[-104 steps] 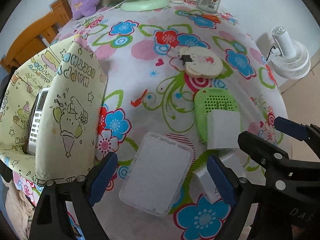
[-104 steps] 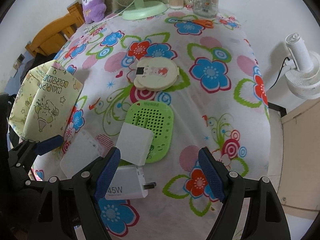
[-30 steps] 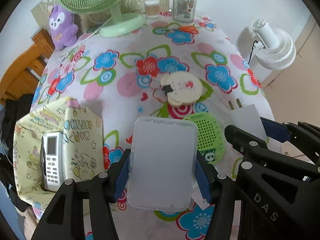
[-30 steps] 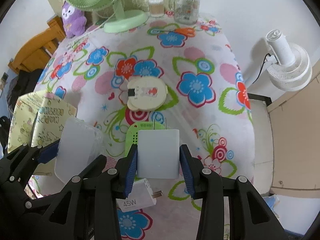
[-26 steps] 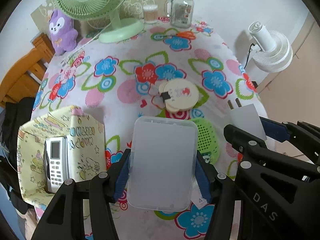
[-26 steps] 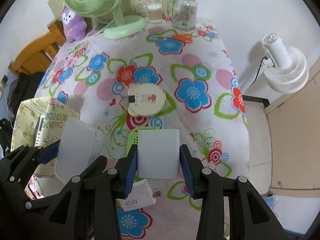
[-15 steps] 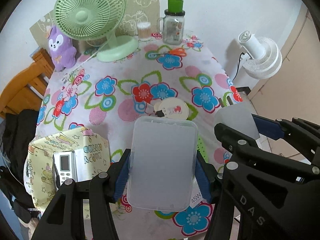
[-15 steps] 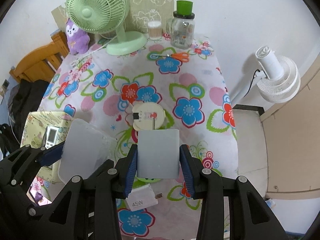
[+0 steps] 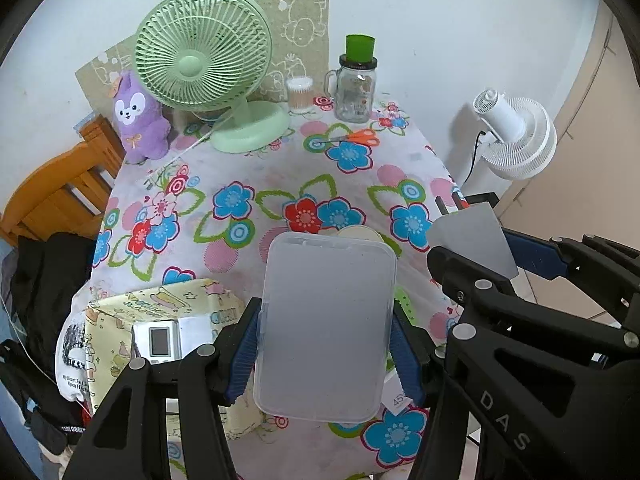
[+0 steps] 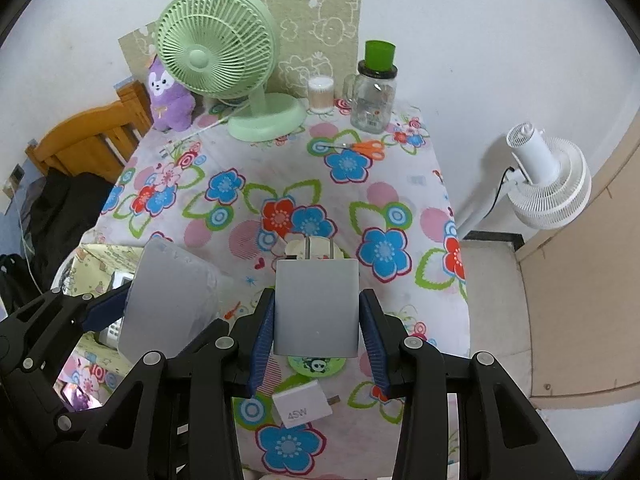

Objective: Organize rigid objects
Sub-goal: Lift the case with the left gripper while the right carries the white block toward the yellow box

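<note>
Nearest the lens, the left tongs [image 9: 326, 354] are clamped on a translucent plastic case [image 9: 326, 322], its long axis running along the fingers toward twelve o'clock, and the case hangs clear above the tabletop [image 9: 280, 168]. The right tongs [image 10: 316, 340] grip a white charger block [image 10: 316, 306] with its two prongs pointing toward twelve o'clock; it too is lifted off the cloth. In the left wrist view, the yellow cartoon-print gift bag [image 9: 120, 320] lies at about nine o'clock from the case, just beside the left tongs, with a white handset [image 9: 160, 340] resting inside its open mouth. If the bag is where things are gathered, as seems likely, the left tongs are the nearer pair and the case would have to swing toward nine o'clock, while the right tongs are well apart from it, with the left pair between. Below the right tongs a second charger marked 45W [image 10: 303, 402] lies on the cloth at six o'clock, and a green perforated disc [image 10: 316, 365] is mostly hidden behind the held block. The round cream compact [image 10: 316, 250] shows only a sliver past the prongs. Farther off lie the orange scissors [image 10: 366, 147], then the green desk fan [image 10: 224, 60], the glass jar [image 10: 374, 96] and the purple plush [image 10: 166, 96] at the far edge.
</note>
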